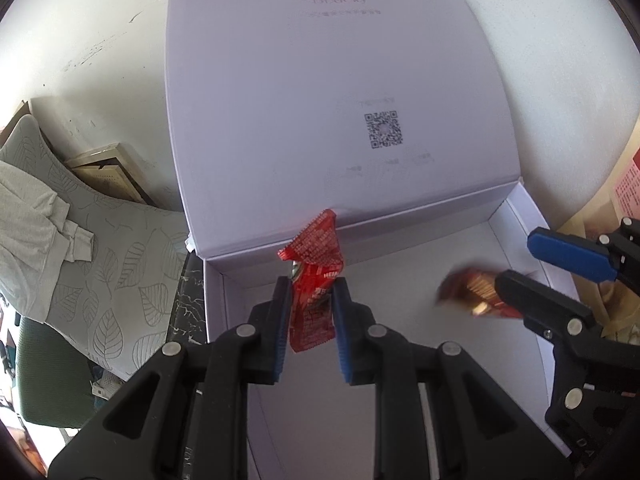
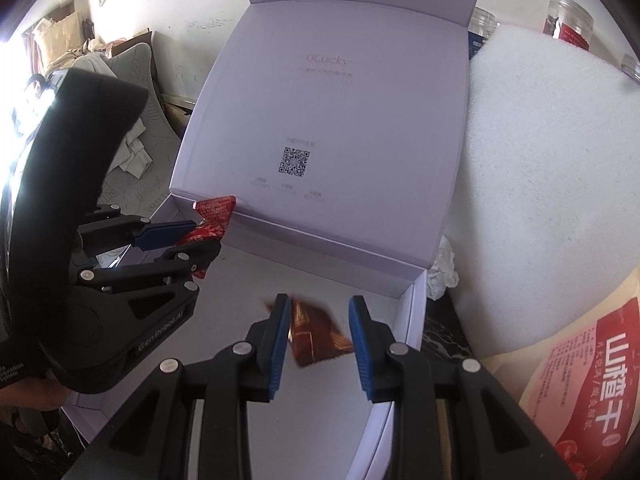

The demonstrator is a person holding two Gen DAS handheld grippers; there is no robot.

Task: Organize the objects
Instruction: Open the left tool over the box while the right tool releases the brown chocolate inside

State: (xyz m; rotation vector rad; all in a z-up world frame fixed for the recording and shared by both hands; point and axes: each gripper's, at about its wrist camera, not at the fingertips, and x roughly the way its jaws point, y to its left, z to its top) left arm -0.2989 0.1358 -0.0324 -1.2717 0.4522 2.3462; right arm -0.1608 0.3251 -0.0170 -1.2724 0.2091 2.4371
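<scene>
A white gift box [image 1: 400,344] lies open, its lid [image 1: 328,80] standing up at the back with a QR code printed inside. My left gripper [image 1: 310,300] hovers over the box's near-left part, shut on an upright red sachet [image 1: 316,276]. The right wrist view shows that same gripper [image 2: 206,236] and the red sachet [image 2: 214,216] at the left. My right gripper [image 2: 318,312] is open above the right side of the box [image 2: 328,256]. A blurred brown-gold packet [image 2: 316,336] sits loose between its fingers. In the left wrist view this packet [image 1: 472,292] is just past the right gripper [image 1: 516,258].
A white foam sheet [image 2: 540,160] leans right of the box, in front of a snack bag with a red label [image 2: 580,380] and clear jars [image 2: 568,20]. Crumpled tissue [image 2: 442,272] lies by the box's right corner. A leaf-patterned cushion [image 1: 112,280] is at the left.
</scene>
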